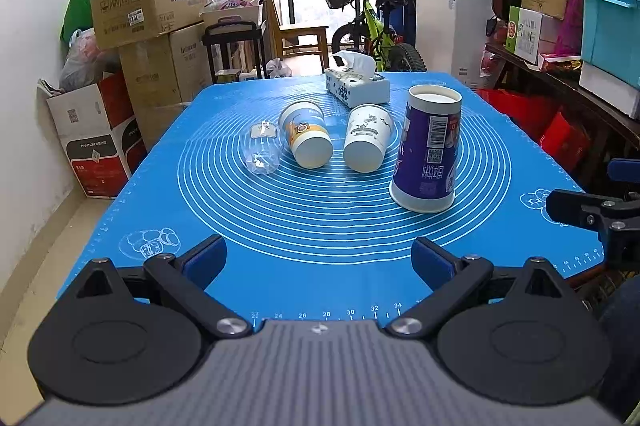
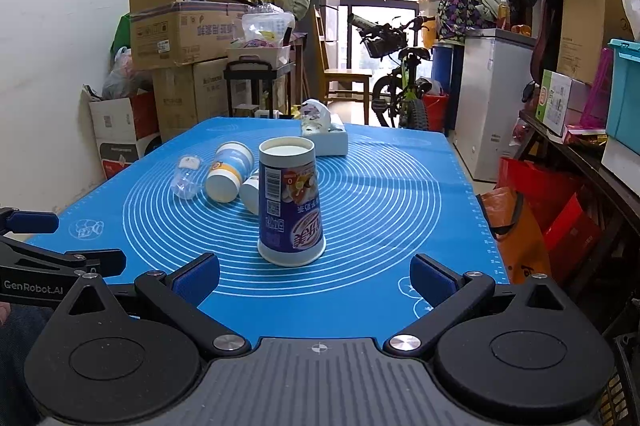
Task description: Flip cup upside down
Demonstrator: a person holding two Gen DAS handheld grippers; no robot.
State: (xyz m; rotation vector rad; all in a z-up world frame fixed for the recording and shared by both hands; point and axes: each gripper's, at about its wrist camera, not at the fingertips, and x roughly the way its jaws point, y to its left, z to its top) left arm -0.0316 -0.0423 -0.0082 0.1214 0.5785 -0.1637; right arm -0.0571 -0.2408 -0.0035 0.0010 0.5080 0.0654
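Observation:
A tall purple paper cup (image 1: pixel 427 150) stands upside down on the blue mat (image 1: pixel 320 226), rim down; it also shows in the right wrist view (image 2: pixel 290 204). Left of it lie a white cup (image 1: pixel 366 140), a blue-and-yellow cup (image 1: pixel 306 136) and a clear plastic cup (image 1: pixel 263 150), all on their sides. My left gripper (image 1: pixel 319 260) is open and empty, near the mat's front edge. My right gripper (image 2: pixel 315 278) is open and empty, just in front of the purple cup, apart from it.
A tissue box (image 1: pixel 356 84) sits at the mat's far side. Cardboard boxes (image 1: pixel 148 6) stack at the left wall. A bicycle (image 1: pixel 376 26) and a white freezer (image 1: pixel 452 22) stand behind the table. A cluttered shelf (image 2: pixel 580 130) runs along the right.

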